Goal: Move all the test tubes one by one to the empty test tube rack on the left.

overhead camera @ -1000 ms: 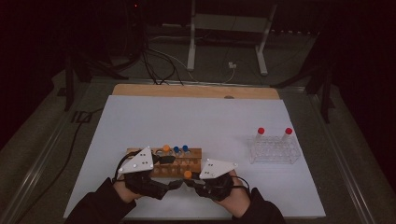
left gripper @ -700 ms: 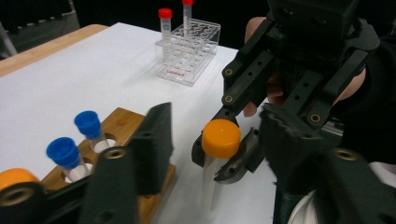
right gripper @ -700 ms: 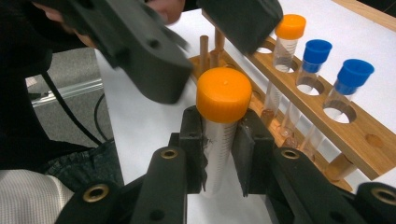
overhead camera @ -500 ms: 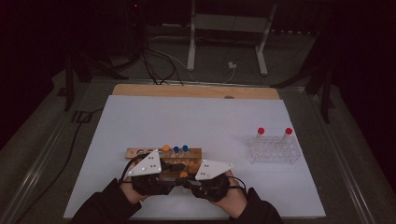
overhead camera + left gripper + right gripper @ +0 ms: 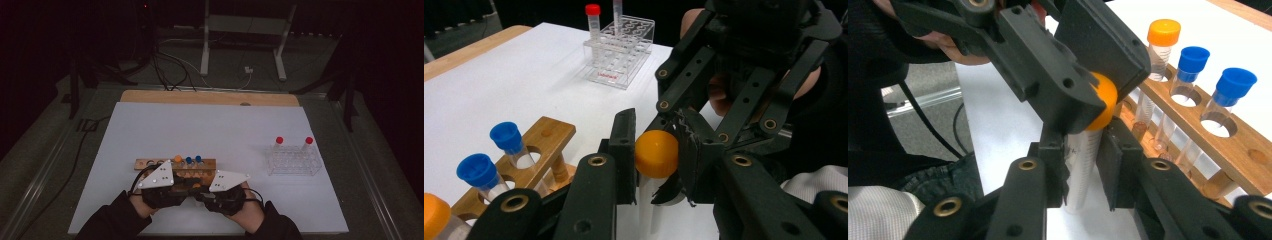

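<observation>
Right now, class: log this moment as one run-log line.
left gripper: jaws just closed on orange cap | right gripper: grips tube body | wooden rack: three tubes

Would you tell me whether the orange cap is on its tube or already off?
On: the orange cap sits atop the tube, with the left gripper clamping it.

A clear plastic tube (image 5: 1083, 165) with smooth orange cap (image 5: 656, 153); varnished wooden rack (image 5: 1218, 145); matt white table (image 5: 210, 130)
</observation>
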A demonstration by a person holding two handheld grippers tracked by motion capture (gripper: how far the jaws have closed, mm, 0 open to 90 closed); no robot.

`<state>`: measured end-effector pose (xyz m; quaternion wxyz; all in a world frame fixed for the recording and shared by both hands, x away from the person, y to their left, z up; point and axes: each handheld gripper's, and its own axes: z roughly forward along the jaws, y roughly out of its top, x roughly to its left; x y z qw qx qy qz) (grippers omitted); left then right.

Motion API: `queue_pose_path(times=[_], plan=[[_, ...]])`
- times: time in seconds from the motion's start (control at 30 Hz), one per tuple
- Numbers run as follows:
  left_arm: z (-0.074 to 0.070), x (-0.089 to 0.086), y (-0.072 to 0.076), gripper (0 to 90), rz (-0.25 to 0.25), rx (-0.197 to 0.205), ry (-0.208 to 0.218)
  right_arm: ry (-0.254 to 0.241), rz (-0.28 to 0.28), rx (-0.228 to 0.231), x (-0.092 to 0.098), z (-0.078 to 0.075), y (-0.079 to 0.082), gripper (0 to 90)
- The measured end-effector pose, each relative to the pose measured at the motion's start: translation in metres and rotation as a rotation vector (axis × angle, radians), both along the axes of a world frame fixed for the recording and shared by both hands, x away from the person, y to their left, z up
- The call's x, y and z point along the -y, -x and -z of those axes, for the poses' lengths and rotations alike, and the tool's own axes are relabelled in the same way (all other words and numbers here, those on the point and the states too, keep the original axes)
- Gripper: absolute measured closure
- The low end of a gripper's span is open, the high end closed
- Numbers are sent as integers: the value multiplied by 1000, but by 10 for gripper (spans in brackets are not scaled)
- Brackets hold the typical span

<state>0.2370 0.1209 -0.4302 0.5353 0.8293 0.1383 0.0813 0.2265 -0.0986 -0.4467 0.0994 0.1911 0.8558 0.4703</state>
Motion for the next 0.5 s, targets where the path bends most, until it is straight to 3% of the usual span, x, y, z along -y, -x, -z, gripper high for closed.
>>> queue_pose_path(times=[0.23, 0.5], plan=[[-12, -14, -4, 720, -50, 23, 11, -57, 54, 14, 10, -6, -1, 374], [-31, -32, -6, 720, -115, 75, 15, -111, 138, 34, 28, -15, -7, 189]])
